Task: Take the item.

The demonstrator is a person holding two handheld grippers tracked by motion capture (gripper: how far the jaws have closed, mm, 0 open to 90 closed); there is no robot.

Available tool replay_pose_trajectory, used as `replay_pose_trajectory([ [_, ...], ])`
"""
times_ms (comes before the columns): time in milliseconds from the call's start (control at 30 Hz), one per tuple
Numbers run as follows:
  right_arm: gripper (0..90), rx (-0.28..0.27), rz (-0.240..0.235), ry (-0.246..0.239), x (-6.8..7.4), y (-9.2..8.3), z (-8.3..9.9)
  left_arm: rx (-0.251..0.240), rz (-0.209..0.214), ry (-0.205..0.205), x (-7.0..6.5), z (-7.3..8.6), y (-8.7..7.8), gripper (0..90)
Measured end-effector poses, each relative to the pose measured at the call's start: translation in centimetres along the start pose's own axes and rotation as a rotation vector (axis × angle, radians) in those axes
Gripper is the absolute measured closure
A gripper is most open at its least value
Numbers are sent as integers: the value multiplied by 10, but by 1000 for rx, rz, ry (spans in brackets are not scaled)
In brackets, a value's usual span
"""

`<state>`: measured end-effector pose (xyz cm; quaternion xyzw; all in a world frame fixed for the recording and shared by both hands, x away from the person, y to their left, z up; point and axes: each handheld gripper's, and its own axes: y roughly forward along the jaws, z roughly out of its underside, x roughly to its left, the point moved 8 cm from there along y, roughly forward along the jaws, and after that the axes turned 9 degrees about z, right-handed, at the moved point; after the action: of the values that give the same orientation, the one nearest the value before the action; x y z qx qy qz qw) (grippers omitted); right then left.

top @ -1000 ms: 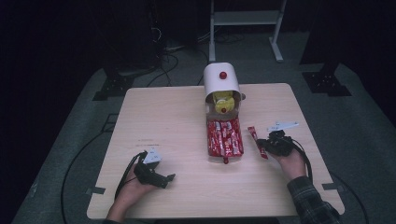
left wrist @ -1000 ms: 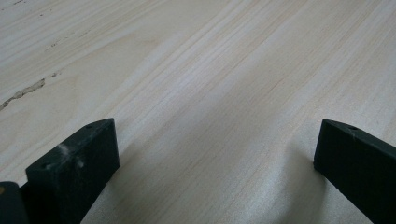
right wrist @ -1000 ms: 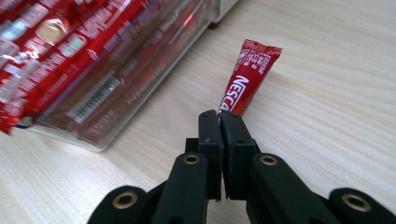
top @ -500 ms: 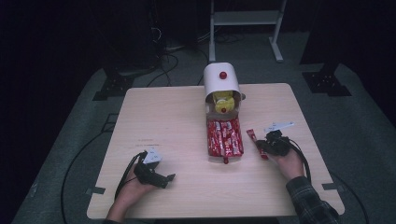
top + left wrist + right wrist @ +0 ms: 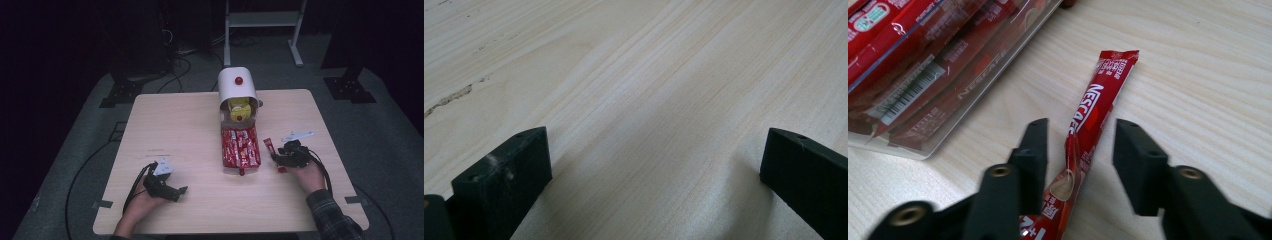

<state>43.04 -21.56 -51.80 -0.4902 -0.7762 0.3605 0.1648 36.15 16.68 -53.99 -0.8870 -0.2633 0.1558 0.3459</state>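
Note:
A red Nescafe sachet (image 5: pixel 1098 95) lies flat on the wooden table (image 5: pixel 175 130), right of a clear tray (image 5: pixel 241 147) packed with the same sachets. My right gripper (image 5: pixel 1080 135) straddles the sachet's near half. Its jaws have just been opening, and a gap shows on each side, so the pads do not press on it. In the high view this gripper (image 5: pixel 276 159) sits at the sachet (image 5: pixel 269 146). My left gripper (image 5: pixel 654 150) stands open over bare wood, and it rests near the front left of the table (image 5: pixel 181 192).
A white domed dispenser (image 5: pixel 237 85) with a red knob stands behind the tray, with yellow items (image 5: pixel 239 106) in its mouth. The tray's edge (image 5: pixel 923 65) lies close on the left of my right jaws. Cables trail from both grippers off the table's front.
Both hands and the sachet have stayed where they were. The high view is too small to show any difference at the right jaws.

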Motion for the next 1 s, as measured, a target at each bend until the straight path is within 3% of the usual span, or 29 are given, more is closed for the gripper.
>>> replay_pose_trajectory([
  [33,427,3,8,2,0,0,0,0,0,0,0,0,0,0],
  [67,427,3,8,2,0,0,0,0,0,0,0,0,0,0],
  [200,226,-1,35,23,-4,-5,-2,0,0,0,0,0,0,0],
  [233,226,-1,35,23,-4,-5,-2,0,0,0,0,0,0,0],
  [300,141,7,32,52,-5,-9,0,0,0,0,0,0,0,0],
  [467,71,-2,-6,100,-3,-17,0,0,0,0,0,0,0,0],
  [600,13,-13,-6,96,-1,-22,0,0,0,0,0,0,0,0],
  [1000,13,-44,-6,95,-1,-35,10,1,-1,4,0,0,0,0],
])
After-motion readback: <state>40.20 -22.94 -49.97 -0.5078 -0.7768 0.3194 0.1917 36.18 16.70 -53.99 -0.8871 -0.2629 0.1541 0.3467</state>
